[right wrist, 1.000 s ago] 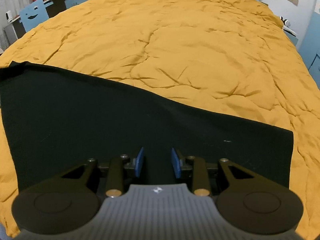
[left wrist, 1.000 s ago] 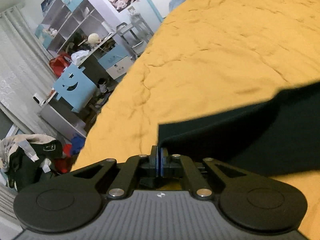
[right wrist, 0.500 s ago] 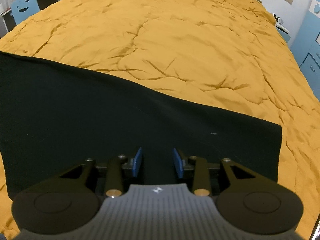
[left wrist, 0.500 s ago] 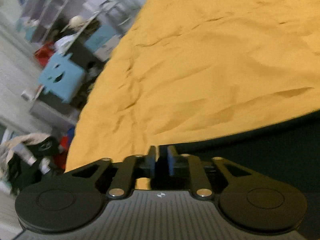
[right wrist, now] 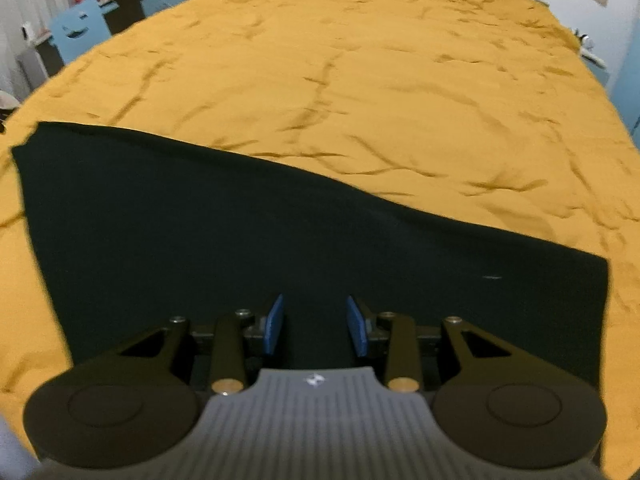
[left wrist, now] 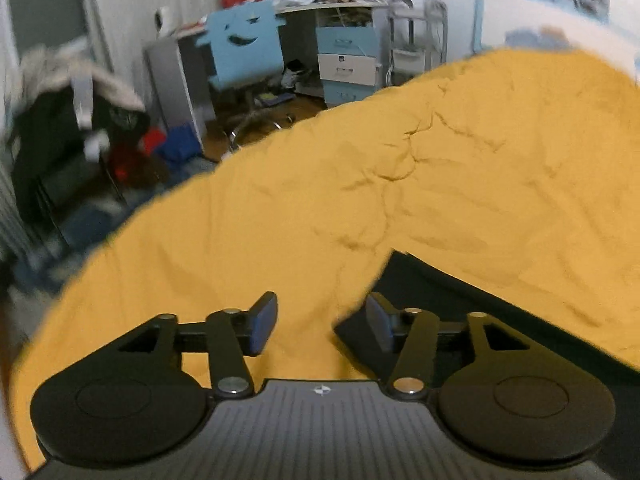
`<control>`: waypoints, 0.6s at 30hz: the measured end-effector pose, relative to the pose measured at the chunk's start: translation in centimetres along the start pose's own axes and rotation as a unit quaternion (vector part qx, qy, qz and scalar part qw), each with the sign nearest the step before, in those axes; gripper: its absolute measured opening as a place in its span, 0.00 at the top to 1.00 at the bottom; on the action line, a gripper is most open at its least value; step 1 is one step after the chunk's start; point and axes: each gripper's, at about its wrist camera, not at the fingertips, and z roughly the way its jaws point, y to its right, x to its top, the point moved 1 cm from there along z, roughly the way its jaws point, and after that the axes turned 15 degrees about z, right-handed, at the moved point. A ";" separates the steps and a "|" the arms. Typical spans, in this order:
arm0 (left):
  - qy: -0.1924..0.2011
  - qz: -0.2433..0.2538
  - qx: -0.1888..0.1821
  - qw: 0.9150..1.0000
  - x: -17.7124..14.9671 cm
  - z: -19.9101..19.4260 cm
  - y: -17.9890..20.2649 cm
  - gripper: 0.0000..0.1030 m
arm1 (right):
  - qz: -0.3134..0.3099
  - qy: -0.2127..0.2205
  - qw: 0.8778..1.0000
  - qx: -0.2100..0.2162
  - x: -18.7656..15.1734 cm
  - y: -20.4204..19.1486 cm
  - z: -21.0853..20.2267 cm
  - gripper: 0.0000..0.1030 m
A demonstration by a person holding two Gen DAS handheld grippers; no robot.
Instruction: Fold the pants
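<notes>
Mustard-yellow bedding (right wrist: 400, 80) covers the whole work surface, wrinkled across its middle, with a cluttered desk (left wrist: 340, 12) and a light blue chair back with a cut-out face (left wrist: 244, 52) beyond its far-left edge.

Your pants (right wrist: 240, 248) lie flat on this bedding as a dark, long rectangle, running from the far left corner toward the near right in the right wrist view. Its upper edge is straight and clean against the yellow cloth.

Your right gripper (right wrist: 315, 326) hovers over the near part of the pants. Its blue pads (right wrist: 275, 324) stand parted with a moderate gap, and only dark fabric shows between them; nothing is clamped. Whether the tips touch the cloth cannot be told from this angle.

Your left gripper (left wrist: 320, 324) has its fingers spread wide and empty. Bare yellow bedding fills the gap between them. A corner of the pants (left wrist: 500, 320) lies just at the right-hand finger (left wrist: 378, 326), passing beside and under it, while the left-hand finger sits over the bedding, clear of the garment. The left wrist view is blurred, so finer contact there cannot be judged.
</notes>
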 end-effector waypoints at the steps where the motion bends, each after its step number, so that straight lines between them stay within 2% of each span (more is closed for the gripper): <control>1: 0.002 -0.020 -0.019 1.000 -0.3 -0.5 -0.4 0.40 | -0.001 -0.003 1.000 0.009 -0.2 -0.6 -0.2 0.74; 2: 0.004 -0.053 -0.049 0.997 -1.0 -0.8 -0.8 0.40 | -0.001 -0.008 1.000 0.020 -0.4 -1.3 -0.4 0.77; 4: 0.008 -0.117 -0.098 0.988 -1.8 -0.9 -1.8 0.39 | -0.005 -0.020 0.999 0.039 -1.0 -2.5 -0.9 0.77; 6: 0.012 -0.173 -0.126 0.977 -2.8 -0.3 -2.5 0.32 | -0.011 -0.033 0.998 0.046 -1.9 -3.7 -1.3 0.77; 11: -0.004 -0.223 -0.134 0.965 -4.9 1.6 -3.0 0.32 | -0.019 -0.062 0.996 0.066 -4.3 -5.7 -2.7 0.90; 14: -0.003 -0.240 -0.131 0.962 -6.0 2.2 -3.5 0.32 | -0.025 -0.077 0.994 0.078 -5.6 -6.6 -3.0 0.91; 18: 0.006 -0.265 -0.130 0.955 -6.7 2.8 -3.9 0.34 | -0.041 -0.114 0.991 0.055 -7.7 -7.3 -1.1 0.95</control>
